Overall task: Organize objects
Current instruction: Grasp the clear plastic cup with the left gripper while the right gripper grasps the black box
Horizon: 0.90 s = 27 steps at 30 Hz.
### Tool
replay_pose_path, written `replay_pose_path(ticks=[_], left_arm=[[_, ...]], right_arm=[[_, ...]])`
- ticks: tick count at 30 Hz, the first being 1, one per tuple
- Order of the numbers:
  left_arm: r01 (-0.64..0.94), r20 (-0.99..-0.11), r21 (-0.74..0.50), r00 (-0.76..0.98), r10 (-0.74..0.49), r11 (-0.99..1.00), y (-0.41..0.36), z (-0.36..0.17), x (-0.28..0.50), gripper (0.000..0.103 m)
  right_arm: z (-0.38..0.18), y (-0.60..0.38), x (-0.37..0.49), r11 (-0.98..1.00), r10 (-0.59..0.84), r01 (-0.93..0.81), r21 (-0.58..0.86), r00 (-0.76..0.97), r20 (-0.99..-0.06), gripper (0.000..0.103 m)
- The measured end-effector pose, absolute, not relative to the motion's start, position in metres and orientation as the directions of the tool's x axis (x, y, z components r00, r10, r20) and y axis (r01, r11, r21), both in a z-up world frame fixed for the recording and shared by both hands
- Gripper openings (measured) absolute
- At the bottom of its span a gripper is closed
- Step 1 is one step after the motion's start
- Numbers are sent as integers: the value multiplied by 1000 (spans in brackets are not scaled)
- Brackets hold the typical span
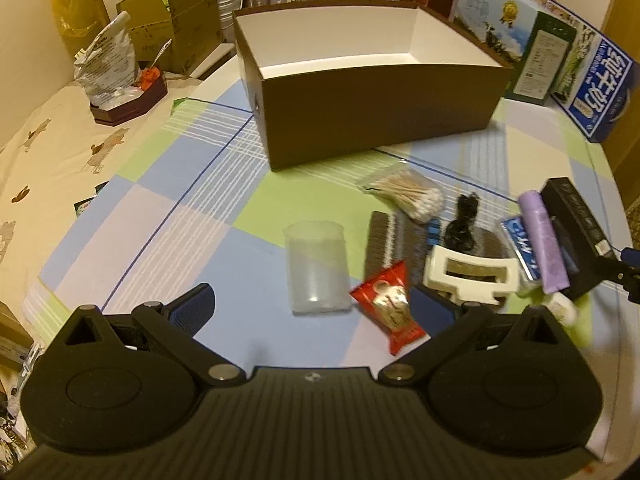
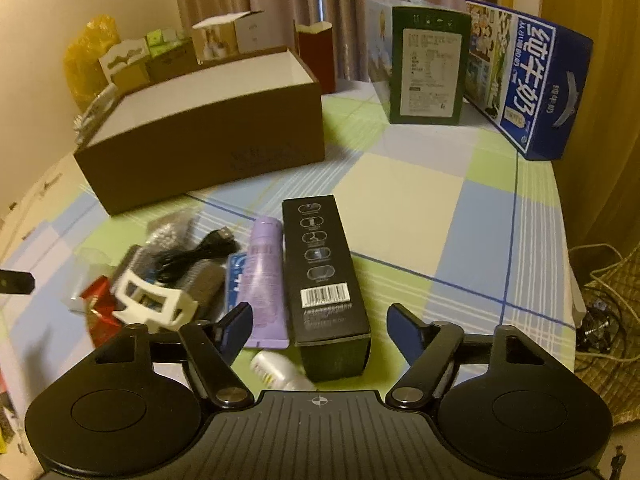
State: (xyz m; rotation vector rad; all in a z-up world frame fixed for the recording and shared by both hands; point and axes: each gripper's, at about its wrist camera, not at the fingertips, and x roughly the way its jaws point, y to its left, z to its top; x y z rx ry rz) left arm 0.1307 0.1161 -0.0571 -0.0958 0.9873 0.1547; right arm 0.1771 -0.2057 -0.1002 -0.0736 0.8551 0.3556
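Note:
An open brown box [image 1: 372, 120] with a white inside stands at the back of the checked tablecloth. In front of it lie a clear plastic cup [image 1: 316, 268] on its side, a red snack packet [image 1: 390, 316], a bag of cotton swabs [image 1: 408, 196], a black cable [image 1: 464, 224] and a white holder [image 1: 468, 276]. My left gripper [image 1: 314, 308] is open just before the cup and packet. My right gripper [image 2: 320, 330] is open astride the near end of a black box [image 2: 324, 272], not touching it. A purple tube [image 2: 266, 280] lies beside that box, and a small white bottle [image 2: 276, 372] sits below it.
A blue milk carton [image 2: 536, 80] and a green box [image 2: 430, 66] stand at the back right. Cardboard cartons [image 1: 168, 20] and a dark tray with a foil bag [image 1: 116, 80] crowd the back left. The table's right edge [image 2: 568, 264] drops to cables on the floor.

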Motion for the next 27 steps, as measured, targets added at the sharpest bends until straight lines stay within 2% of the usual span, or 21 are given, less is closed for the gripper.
replay_pose_path(ticks=[1,5,9,21,23,25,27], left_arm=[[-176,-839,-6,537,91,984,118,-60,133,102],[-180,-850,7,517,101,984,125,-70,145,102],[-173,-858,19,504,105,985,131,-80,156,101],[-113,-900,5,432,53,994,136,-116,204,86],[-94,-908,3,416,42,996,134,-122,210,74],[-85,-915,-1,403,34,996,134,-128,215,69],[-81,-920,-19,393,14,997,135,-132,217,52]], right_arm=[[-104,-204,181,940,266,-335,66,599,-755,68],[-115,-200,193,939,254,-341,50,585,-770,47],[-118,-198,195,941,240,-336,37,588,-773,43],[-112,-210,193,978,150,-203,40,562,-813,45],[-111,-209,196,981,138,-190,35,564,-814,53],[-110,-208,198,982,133,-187,29,573,-809,60],[-109,-206,202,981,131,-195,21,576,-807,63]])
